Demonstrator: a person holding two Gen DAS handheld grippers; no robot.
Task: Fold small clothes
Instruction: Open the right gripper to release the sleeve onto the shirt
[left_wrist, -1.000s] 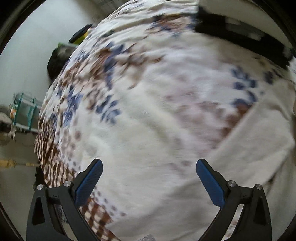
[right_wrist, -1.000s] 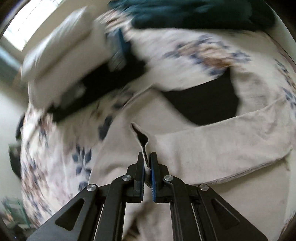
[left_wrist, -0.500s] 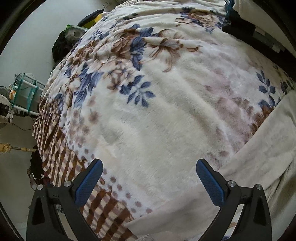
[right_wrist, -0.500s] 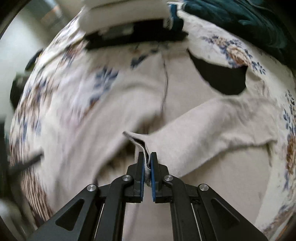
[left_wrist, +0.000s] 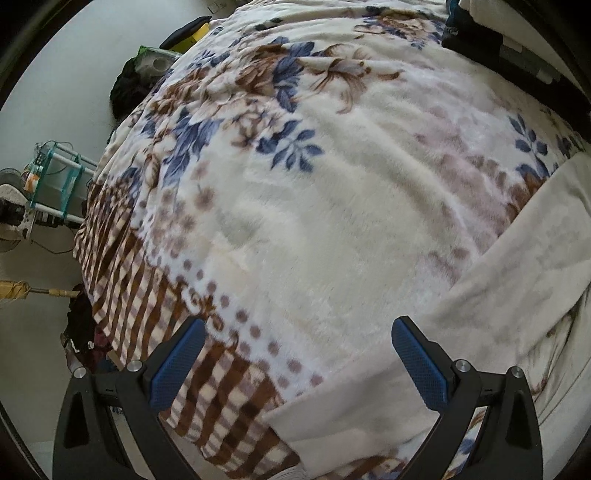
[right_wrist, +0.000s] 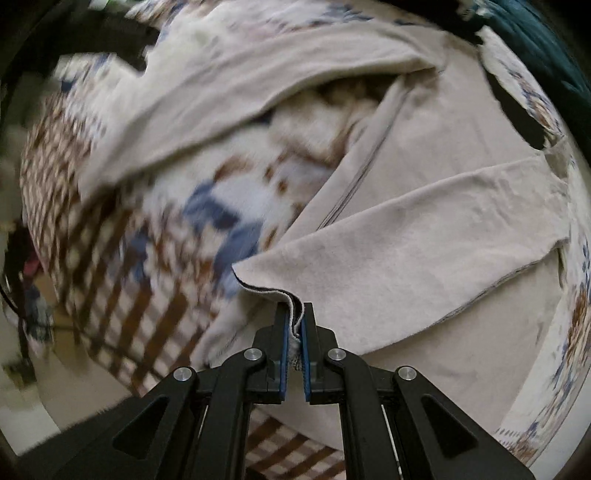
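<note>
Since a second ago my right claw (right_wrist: 294, 325) has swept the sleeve cuff across and rolled hard, so the checked blanket border that was off to the far left now sits under the cuff in the right wrist view. Its jaws stay pinched together on the cuff hem of the beige garment (right_wrist: 424, 236). My left claw (left_wrist: 299, 354) has drifted only a little; its jaws stand wide apart with nothing between them, hovering over the floral blanket (left_wrist: 314, 206) with the garment's other sleeve (left_wrist: 517, 280) running along the right.

By my reading the fold is barely begun: the body lies spread on the bed, one sleeve is lifted and being carried, the other lies flat, and no tidy fold shows yet.

For room, the blanket's checked edge (left_wrist: 155, 306) drops to the floor at the near left, close under the left claw. Clutter sits on the floor beyond it. Dark clothes (right_wrist: 535, 37) crowd the far right, so I judge the open middle of the bed safest.
</note>
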